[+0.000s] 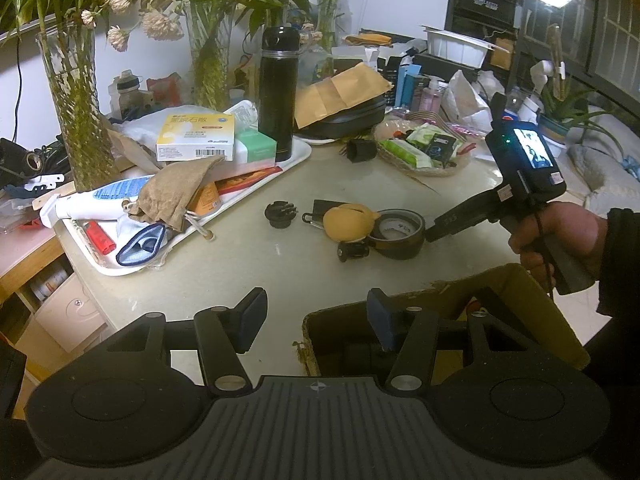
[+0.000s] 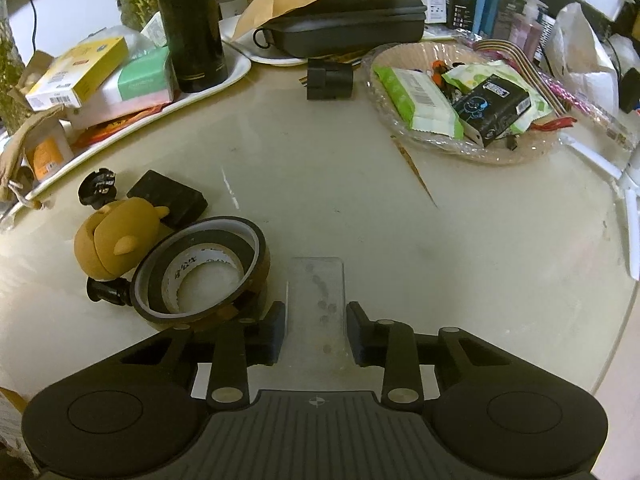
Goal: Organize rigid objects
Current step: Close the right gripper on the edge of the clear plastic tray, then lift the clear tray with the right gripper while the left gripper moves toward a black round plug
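between my right gripper [image 2: 316, 330] pads lies a clear flat plastic piece [image 2: 318, 292], flat on the pale table [image 2: 440, 240]. each pad sits against one of its long edges, so i read this as a pinch just made on it, low and tilted down because the piece is too thin to take any other way. it is not lifted yet as far as i can tell.

just left of that gripper, nearly touching the left finger, is the tape roll [image 2: 200, 270], leaning up on a small black part [image 2: 106, 292]. against the roll's far side rests the tan rounded toy [image 2: 112, 236], with a black flat block [image 2: 168, 196] and a black round cap [image 2: 98, 186] just behind. these loose hard pieces are bunched together, probably the ones waiting to be sorted.

my left gripper [image 1: 316, 320] hangs apart, pads spread with nothing between them. its right finger sits over the open cardboard box [image 1: 532, 300] at the near table edge; i judge i am keeping it by the box that should receive the pieces. from that side my right hand [image 1: 556, 240] shows on its handle, fingers reaching down beside the tape roll.

farther off, a white tray [image 2: 236, 70] with boxes and a black flask [image 2: 192, 20] stands at left, and a shallow basket [image 2: 520, 156] of packets at right, both well apart from my grip.
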